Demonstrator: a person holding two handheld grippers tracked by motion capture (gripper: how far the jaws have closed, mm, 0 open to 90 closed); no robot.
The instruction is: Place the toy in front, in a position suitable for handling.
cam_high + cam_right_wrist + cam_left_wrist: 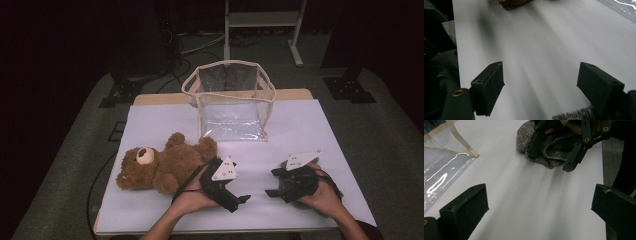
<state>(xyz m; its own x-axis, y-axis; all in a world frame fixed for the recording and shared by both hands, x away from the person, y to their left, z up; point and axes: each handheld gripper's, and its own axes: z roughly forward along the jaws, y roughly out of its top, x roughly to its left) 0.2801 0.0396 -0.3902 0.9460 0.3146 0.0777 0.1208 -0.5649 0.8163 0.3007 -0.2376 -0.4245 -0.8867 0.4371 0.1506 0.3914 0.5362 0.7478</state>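
A brown teddy bear (pixel 160 169) lies on its back at the left of the white table cover (pixel 300 130); its fur shows at the top of the right gripper view (pixel 511 3). Behind it stands a clear plastic bag with beige trim (pixel 230 100), mouth up, also at the left edge of the left gripper view (pixel 441 170). My left gripper (pixel 241 201) rests near the front edge, pointing right, open and holding nothing (pixel 539 205). My right gripper (pixel 270 182) faces it, open and holding nothing (pixel 544 85). A grey fuzzy thing (pixel 549 150) lies under the right gripper (pixel 552 155).
A white metal frame (pixel 260 20) stands on the floor behind the table. Black stand bases (pixel 120 92) (pixel 350 87) flank the table's far corners, with cables running on the floor. Bare white cover stretches between the bag and the grippers.
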